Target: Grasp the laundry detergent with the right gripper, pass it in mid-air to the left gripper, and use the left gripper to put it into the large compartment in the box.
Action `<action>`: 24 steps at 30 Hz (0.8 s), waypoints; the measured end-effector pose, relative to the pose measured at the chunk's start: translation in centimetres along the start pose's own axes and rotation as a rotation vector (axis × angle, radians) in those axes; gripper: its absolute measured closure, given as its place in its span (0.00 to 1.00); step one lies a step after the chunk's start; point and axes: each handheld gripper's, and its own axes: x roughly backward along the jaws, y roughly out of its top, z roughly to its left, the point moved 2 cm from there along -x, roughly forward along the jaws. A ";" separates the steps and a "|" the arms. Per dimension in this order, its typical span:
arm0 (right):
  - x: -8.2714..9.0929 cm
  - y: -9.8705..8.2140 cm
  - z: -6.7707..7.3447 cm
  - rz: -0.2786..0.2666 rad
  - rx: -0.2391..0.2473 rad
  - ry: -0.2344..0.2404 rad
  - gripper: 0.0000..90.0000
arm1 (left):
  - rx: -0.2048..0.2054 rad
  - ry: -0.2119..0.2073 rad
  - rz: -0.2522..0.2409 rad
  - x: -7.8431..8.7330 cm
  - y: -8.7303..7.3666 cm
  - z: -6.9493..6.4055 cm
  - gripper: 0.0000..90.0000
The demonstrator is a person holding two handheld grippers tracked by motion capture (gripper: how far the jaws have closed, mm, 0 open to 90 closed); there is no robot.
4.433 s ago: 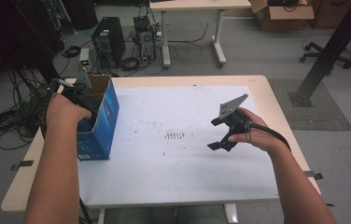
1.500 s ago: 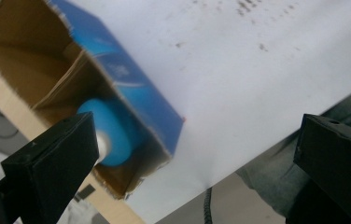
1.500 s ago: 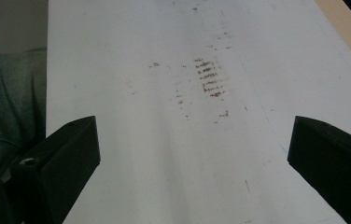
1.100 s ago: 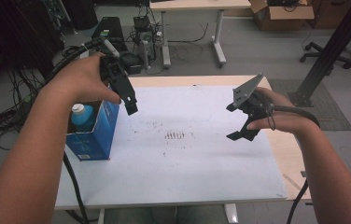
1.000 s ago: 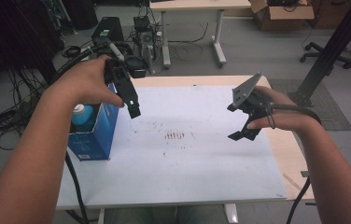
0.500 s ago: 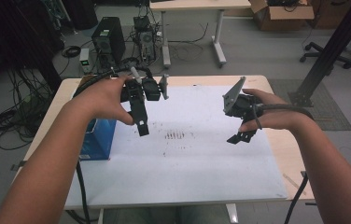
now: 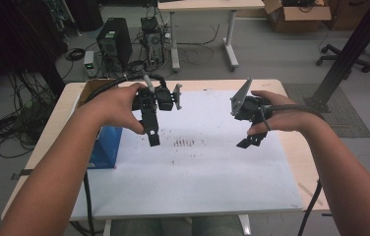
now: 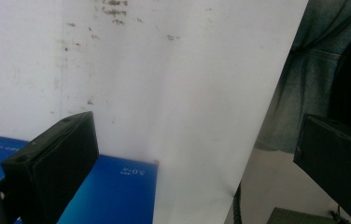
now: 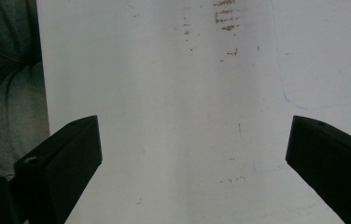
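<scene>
Above the white-topped table with pale wooden edges (image 7: 291,147), we hold a black two-jaw gripper in each hand, both raised off the surface and well apart from each other. Our left gripper (image 7: 152,133) hangs over the left half of the white sheet, its jaws pointing down toward the near side; in the left gripper view (image 8: 197,163) its two black jaws stand wide apart with nothing between them. Our right gripper (image 7: 248,140) hovers over the right half, its grey three-cornered plate tilted up at the far side; in the right gripper view (image 9: 192,168) its jaws are likewise spread wide and empty. Between the two grippers, on the bare white top, lies a short row of small dark marks (image 7: 185,143), with fainter specks scattered near it. A blue cardboard box (image 7: 103,152) stands at the table's left edge, partly hidden behind our left forearm, and its blue face shows just behind the left gripper's jaw in that gripper's view (image 8: 117,196). Black cables trail from both grippers toward the near edge.
</scene>
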 end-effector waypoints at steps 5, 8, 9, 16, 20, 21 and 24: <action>-0.5 0.4 -0.3 0.014 0.002 0.006 0.04 | -0.005 -0.004 -0.001 -0.3 -0.3 0.3 0.00; -0.6 0.6 -0.4 0.018 0.005 0.012 0.04 | 0.002 -0.009 -0.001 -0.3 -0.4 0.5 0.00; -0.7 0.7 -0.4 0.016 0.006 0.014 0.04 | -0.002 -0.006 -0.004 -0.3 -0.4 0.6 0.00; -0.7 0.7 -0.5 0.016 0.004 0.014 0.04 | -0.004 -0.011 -0.011 -0.2 -0.3 0.4 0.00; -0.6 0.6 -0.4 0.015 0.000 0.013 0.04 | -0.009 -0.018 -0.015 0.0 -0.3 0.3 0.00; -0.6 0.6 -0.4 0.015 0.002 0.012 0.04 | -0.010 -0.019 -0.012 0.0 -0.3 0.4 0.00; -0.6 0.6 -0.3 0.017 0.003 0.013 0.04 | -0.011 -0.018 -0.011 -0.1 -0.3 0.4 0.00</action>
